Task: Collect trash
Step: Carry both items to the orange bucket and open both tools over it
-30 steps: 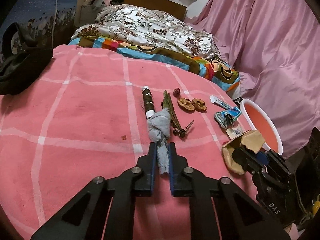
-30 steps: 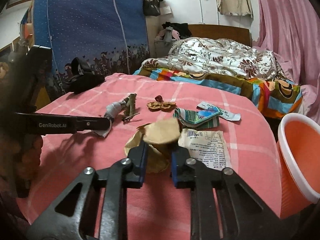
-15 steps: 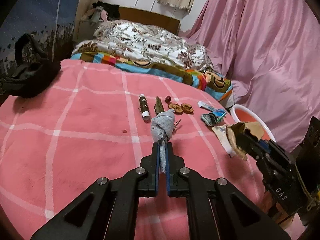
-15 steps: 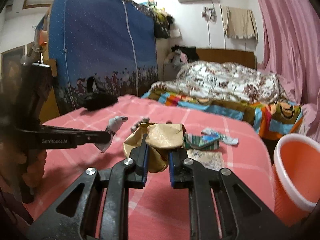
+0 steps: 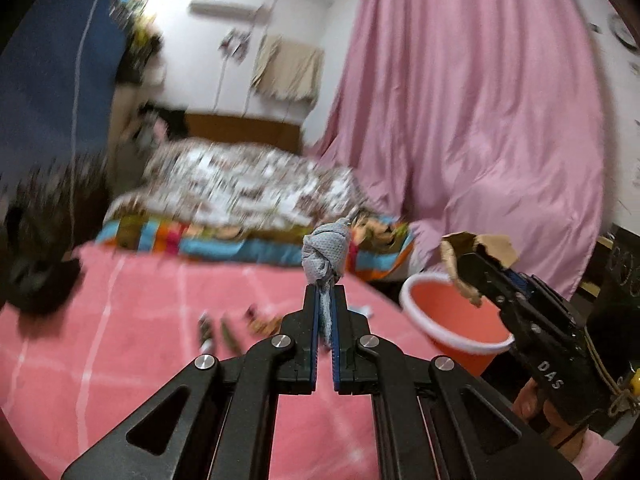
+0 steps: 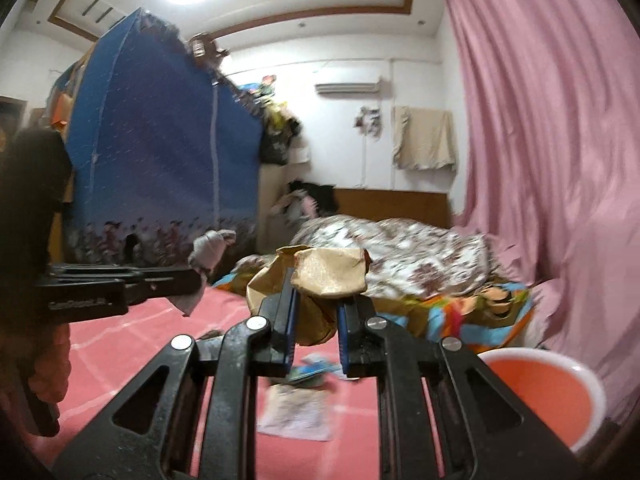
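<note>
Here, a knotted grey rag is riding pinched between the closed fingers of the left gripper, while the right gripper is clamping one crumpled brown paper. Both loads are hanging clear above the pink bedspread; each is best carried over the single orange bucket before the fingers open. One printed leaflet and one wrapper are lying below the right fingers.

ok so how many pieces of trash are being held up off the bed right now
2. A knotted grey rag is clamped in the left gripper. A crumpled brown paper bag is in the right gripper. More litter lies blurred on the pink bedspread.
</note>
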`<state>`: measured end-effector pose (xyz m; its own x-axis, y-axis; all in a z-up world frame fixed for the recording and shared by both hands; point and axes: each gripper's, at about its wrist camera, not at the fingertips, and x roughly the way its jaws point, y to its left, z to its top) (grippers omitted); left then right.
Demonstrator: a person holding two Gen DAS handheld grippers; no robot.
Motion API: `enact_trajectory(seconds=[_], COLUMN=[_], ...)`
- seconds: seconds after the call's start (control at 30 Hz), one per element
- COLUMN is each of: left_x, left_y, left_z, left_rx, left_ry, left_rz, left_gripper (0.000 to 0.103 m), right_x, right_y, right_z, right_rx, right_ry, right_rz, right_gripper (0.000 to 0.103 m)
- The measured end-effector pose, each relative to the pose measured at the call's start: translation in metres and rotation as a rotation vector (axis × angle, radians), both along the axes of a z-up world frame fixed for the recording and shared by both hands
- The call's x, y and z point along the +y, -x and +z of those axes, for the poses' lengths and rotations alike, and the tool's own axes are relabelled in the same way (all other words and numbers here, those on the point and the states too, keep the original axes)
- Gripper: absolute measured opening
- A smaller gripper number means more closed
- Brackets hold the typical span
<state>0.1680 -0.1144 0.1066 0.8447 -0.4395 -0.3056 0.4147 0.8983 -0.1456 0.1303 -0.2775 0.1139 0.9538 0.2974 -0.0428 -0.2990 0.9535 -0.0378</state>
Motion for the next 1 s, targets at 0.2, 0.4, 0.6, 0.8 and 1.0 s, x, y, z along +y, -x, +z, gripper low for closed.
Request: enact_trajectory(seconds=[0.2, 0.4, 0.6, 0.8, 1.0], left_x=[-0.052, -0.111, -0.164, -0.201, -0.228], left_y=[-0.004, -0.020, -0.038, -0.056, -0.090], left_z=[0.019, 0.024, 0.014, -0.004, -0.031], left_rx=[-0.088, -0.117, -0.102, -0.022, 0.156], left_ry=[-0.002, -0.020, -0.050, -0.077, -0.100], left_rz=[-0.120, -0.243, -0.339, -0.394, -0.413], left_gripper=[0.003, 0.003, 0.003, 0.003, 0.003], right_x=[-0.048, -0.096, -0.135, -0.166, -0.190], right_y=[0.000, 0.003, 0.000, -0.020, -0.040], right_z=[0.008, 0.011, 0.007, -0.004, -0.021], right_rx=[-0.011, -0.021, 0.014, 0.131, 0.255], right_ry=[-0.060, -0.093, -0.114, -0.160, -0.192], right_rz=[-0.145, -0.291, -0.399, -0.457, -0.490], right_gripper=[0.025, 0.025, 0.025, 0.025, 0.025])
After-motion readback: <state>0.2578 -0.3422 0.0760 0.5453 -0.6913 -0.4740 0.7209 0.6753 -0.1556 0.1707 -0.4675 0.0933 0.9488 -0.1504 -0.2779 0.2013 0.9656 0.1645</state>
